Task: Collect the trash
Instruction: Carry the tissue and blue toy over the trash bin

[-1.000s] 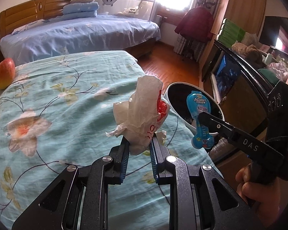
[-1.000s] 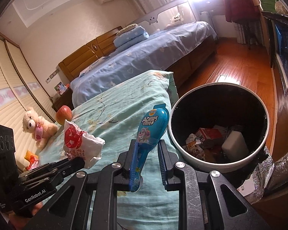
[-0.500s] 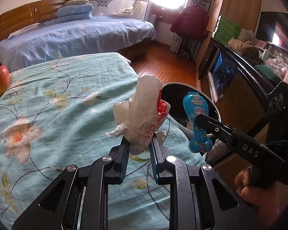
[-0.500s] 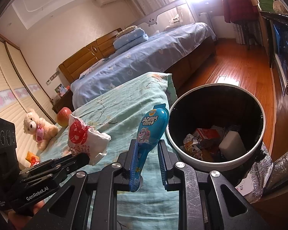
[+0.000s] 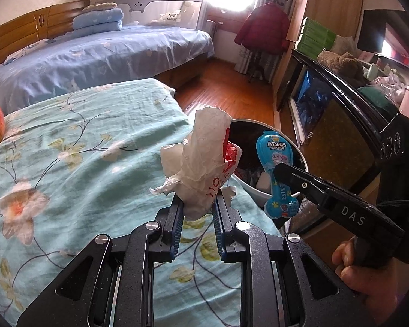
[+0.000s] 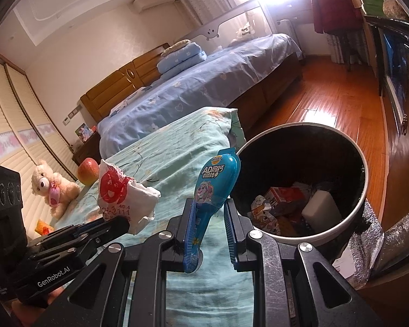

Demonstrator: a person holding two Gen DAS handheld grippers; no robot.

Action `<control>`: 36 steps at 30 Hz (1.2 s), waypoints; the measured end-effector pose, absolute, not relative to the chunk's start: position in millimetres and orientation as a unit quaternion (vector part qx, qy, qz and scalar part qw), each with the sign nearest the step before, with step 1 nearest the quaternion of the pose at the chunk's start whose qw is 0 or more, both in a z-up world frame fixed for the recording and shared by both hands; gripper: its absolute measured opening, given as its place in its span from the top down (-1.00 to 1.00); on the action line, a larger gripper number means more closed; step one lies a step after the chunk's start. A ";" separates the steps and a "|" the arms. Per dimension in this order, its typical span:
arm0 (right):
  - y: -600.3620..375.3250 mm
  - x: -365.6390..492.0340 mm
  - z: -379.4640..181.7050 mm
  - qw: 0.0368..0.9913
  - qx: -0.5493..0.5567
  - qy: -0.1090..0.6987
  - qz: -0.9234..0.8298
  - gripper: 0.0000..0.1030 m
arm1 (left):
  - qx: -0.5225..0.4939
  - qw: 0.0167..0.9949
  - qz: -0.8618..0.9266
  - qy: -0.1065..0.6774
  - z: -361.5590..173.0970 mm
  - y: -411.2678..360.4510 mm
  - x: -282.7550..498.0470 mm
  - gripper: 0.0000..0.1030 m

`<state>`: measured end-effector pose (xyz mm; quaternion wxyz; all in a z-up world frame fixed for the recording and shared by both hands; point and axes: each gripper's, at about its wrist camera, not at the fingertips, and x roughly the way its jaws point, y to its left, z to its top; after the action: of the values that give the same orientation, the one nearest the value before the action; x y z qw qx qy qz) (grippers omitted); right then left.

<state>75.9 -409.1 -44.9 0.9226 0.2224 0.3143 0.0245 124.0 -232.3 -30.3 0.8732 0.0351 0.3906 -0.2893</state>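
An apple [image 6: 87,167] lies on the floral teal bed [image 5: 76,163] near a teddy bear [image 6: 51,184]; folded blue quilts [image 5: 98,21] top the far bed [image 5: 101,60].

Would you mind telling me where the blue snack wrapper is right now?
The blue snack wrapper stands upright in the right gripper, above the bed's edge, just left of the trash bin rim in the right wrist view.

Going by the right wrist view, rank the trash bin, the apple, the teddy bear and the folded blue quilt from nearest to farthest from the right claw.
From the right claw:
1. Trash bin, just ahead on the right, off the bed's edge.
2. Apple and teddy bear, left on the floral bed; too close to call.
3. Folded blue quilt, on the far bed.
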 end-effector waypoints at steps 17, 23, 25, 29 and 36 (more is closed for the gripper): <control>-434.8 76.0 -47.9 0.922 0.230 0.312 0.002 0.59 | 0.048 0.864 -0.309 0.394 -31.4 -261.9 129.5 0.63; -442.3 76.6 -47.3 0.922 0.231 0.312 -0.004 0.59 | 0.052 0.862 -0.316 0.394 -30.3 -271.0 130.1 0.63; -444.4 77.5 -47.0 0.922 0.231 0.312 -0.006 0.59 | 0.052 0.861 -0.317 0.394 -30.2 -272.5 131.3 0.63; -448.8 78.9 -46.7 0.922 0.229 0.312 -0.010 0.59 | 0.053 0.861 -0.319 0.392 -28.4 -276.5 133.7 0.63; -457.4 80.6 -47.7 0.922 0.230 0.312 -0.019 0.59 | 0.052 0.860 -0.322 0.391 -28.6 -283.2 139.5 0.63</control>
<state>80.6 -457.4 -47.7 0.9216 0.2298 0.3122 -0.0187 139.5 -283.2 -28.6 0.8605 0.0525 0.3914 -0.3219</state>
